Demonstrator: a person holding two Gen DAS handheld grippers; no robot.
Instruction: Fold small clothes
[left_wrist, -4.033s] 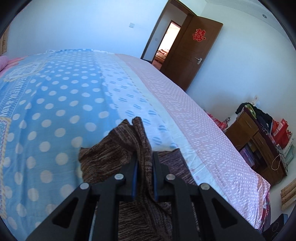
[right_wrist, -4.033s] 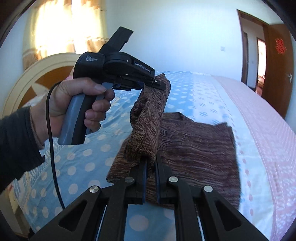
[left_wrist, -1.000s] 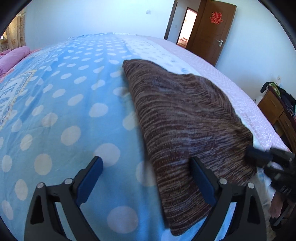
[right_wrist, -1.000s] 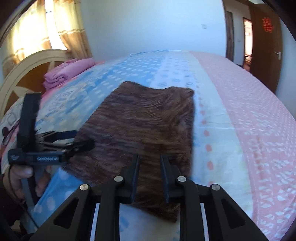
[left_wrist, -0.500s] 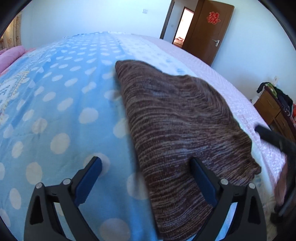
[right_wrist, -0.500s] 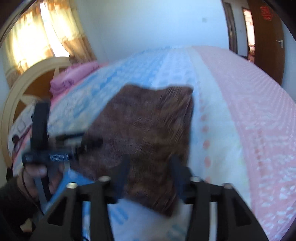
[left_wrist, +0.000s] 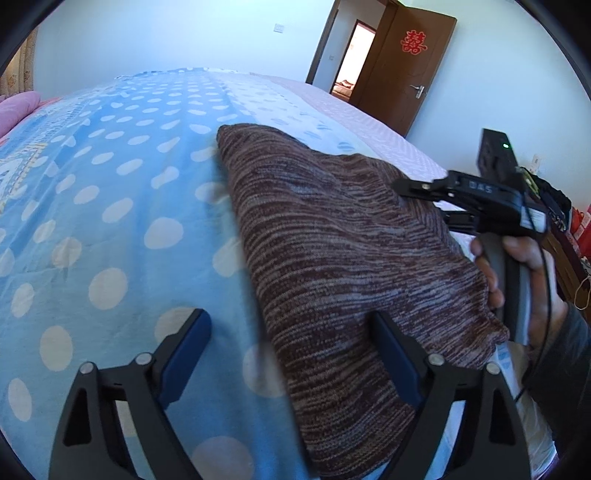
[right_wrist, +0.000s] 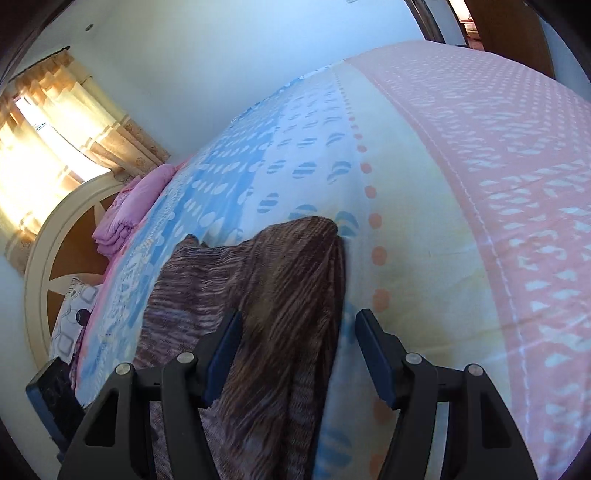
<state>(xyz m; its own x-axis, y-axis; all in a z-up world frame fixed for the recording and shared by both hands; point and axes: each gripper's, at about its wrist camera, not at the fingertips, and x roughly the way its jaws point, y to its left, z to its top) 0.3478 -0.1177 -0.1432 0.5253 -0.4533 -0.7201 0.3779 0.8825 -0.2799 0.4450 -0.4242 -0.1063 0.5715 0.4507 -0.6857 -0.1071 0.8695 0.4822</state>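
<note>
A brown striped knitted garment (left_wrist: 343, 258) lies folded flat on the bed; it also shows in the right wrist view (right_wrist: 273, 314). My left gripper (left_wrist: 291, 336) is open, its jaws straddling the garment's near left edge, the right finger over the cloth. My right gripper (right_wrist: 299, 343) is open over the garment's right edge, holding nothing. In the left wrist view the right gripper's body (left_wrist: 476, 199) hovers by the garment's far right side, held in a hand.
The bed (left_wrist: 110, 184) has a blue polka-dot cover and a pink band (right_wrist: 498, 184) on the right. Pink folded bedding (right_wrist: 136, 206) and a headboard (right_wrist: 48, 266) lie to the far left. A wooden door (left_wrist: 399, 62) stands behind.
My right gripper has opened wide and swung over the garment's right edge. My left gripper stays open at the near left edge. The garment lies flat, released by both.
</note>
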